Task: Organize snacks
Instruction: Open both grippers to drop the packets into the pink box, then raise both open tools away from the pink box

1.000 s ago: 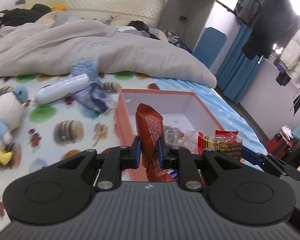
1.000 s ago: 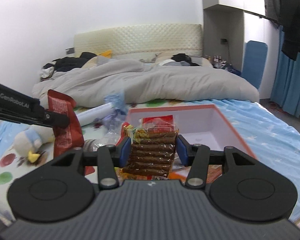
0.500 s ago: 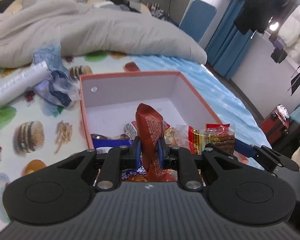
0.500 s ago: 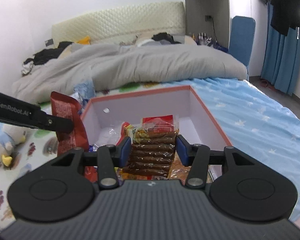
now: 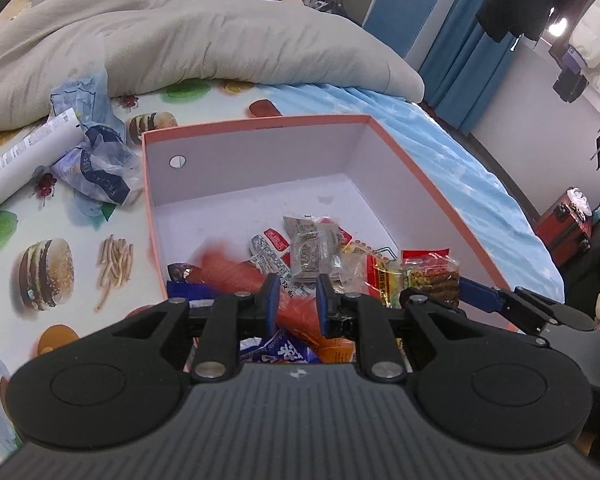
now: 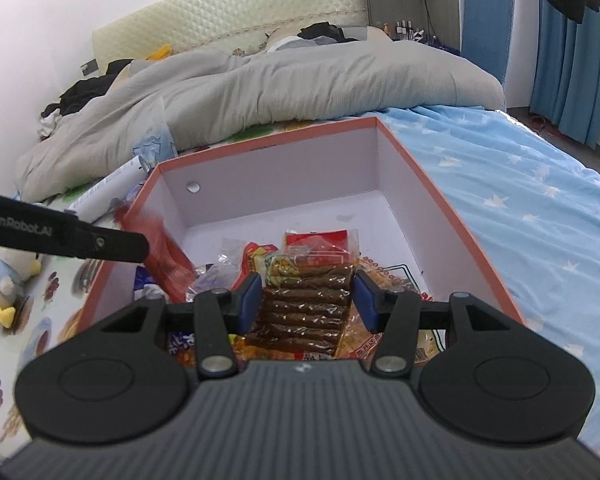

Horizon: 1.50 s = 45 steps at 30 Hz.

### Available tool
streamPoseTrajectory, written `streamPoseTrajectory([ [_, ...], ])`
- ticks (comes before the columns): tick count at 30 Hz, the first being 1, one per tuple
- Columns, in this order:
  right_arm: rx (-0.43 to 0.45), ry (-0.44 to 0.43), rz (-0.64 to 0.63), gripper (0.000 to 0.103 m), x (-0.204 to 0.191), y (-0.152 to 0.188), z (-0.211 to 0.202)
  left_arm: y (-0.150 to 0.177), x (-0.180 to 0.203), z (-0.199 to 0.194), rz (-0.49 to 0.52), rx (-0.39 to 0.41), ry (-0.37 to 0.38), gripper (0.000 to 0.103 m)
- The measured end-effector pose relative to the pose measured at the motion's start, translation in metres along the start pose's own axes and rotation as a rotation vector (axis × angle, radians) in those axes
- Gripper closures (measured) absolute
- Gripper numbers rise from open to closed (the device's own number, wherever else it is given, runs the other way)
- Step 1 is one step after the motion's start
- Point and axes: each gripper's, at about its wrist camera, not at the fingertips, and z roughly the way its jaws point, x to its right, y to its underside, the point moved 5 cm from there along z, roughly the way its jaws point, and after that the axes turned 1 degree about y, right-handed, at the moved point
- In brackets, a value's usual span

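Left wrist view — left tongs just parted, red packet loose; right tongs clenching one brown-stick pack.

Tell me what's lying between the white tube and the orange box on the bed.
A crumpled blue and clear plastic bag lies between the white tube and the orange box, as the left wrist view shows.

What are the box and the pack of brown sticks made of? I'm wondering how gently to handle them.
The box looks like stiff cardboard: thin straight walls, matte pale inside, orange rim. The pack of brown sticks in the right gripper looks like clear glossy plastic film: it glints, and the sticks show through.
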Motion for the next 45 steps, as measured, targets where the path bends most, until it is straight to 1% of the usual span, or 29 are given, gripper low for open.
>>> streamPoseTrajectory([
  [2,0.002,0.006,0.002,0.044,0.001,-0.003,-0.001,-0.001,0.001,-0.005,0.005,0.009,-0.003,0.077],
  [3,0.007,0.014,0.003,0.034,0.001,-0.005,-0.004,-0.002,0.002,-0.008,0.005,0.013,-0.003,0.076],
  [4,0.017,0.016,0.004,0.027,0.002,-0.006,-0.007,-0.003,0.002,-0.012,0.006,0.018,-0.003,0.075],
  [6,0.035,0.012,0.005,0.027,0.001,-0.01,-0.015,-0.005,0.004,-0.021,0.011,0.03,-0.004,0.075],
  [9,0.065,0.02,0.005,0.027,0.0,-0.017,-0.032,-0.009,0.008,-0.04,0.025,0.061,-0.028,0.075],
  [12,0.104,0.014,0.011,0.027,-0.004,-0.024,-0.054,-0.013,0.013,-0.064,0.022,0.09,-0.013,0.075],
  [16,0.161,0.008,0.016,0.027,-0.012,-0.033,-0.09,-0.015,0.027,-0.1,0.061,0.143,-0.001,0.075],
  [25,0.264,0.017,0.02,0.027,-0.027,-0.039,-0.163,0.0,0.054,-0.176,0.106,0.227,0.028,0.074],
  [26,0.272,0.021,0.024,0.027,-0.028,-0.037,-0.168,0.003,0.055,-0.184,0.11,0.237,0.028,0.069],
  [27,0.27,0.023,0.027,0.027,-0.029,-0.035,-0.17,0.006,0.058,-0.191,0.115,0.247,0.03,0.062],
  [29,0.275,0.022,0.036,0.027,-0.032,-0.027,-0.179,0.014,0.061,-0.206,0.126,0.274,0.029,0.056],
  [32,0.284,0.034,0.045,0.027,-0.035,-0.019,-0.192,0.028,0.067,-0.224,0.14,0.288,0.027,0.055],
  [36,0.32,0.054,0.021,0.027,-0.042,-0.011,-0.215,0.045,0.073,-0.247,0.162,0.311,0.014,0.052],
  [43,0.358,0.048,0.022,0.027,-0.05,0.005,-0.252,0.073,0.067,-0.284,0.151,0.348,0.0,0.045],
  [45,0.373,0.066,0.0,0.027,-0.053,0.013,-0.26,0.081,0.064,-0.295,0.146,0.361,-0.018,0.035],
])
